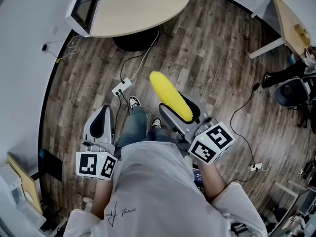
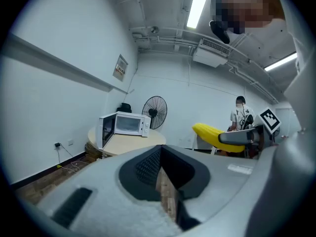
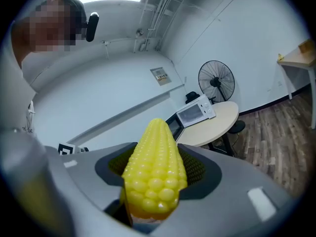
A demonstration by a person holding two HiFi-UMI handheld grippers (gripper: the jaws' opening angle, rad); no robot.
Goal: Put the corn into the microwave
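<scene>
Right tool (image 1: pixel 180 111) is clamped on the corn (image 1: pixel 169 95), held out over the wood floor (image 1: pixel 207 48). Left tool (image 1: pixel 103 115) beside it has its jaws together, empty. Farther off, the microwave (image 1: pixel 83 6) sits with its door open on the round surface (image 1: pixel 148 9), well apart from the corn.

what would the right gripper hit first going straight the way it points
The right gripper, with the corn leading, likely meets the round table by the microwave first; depth is unclear.

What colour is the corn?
The corn is bright yellow all over; the right gripper view shows it best.
</scene>
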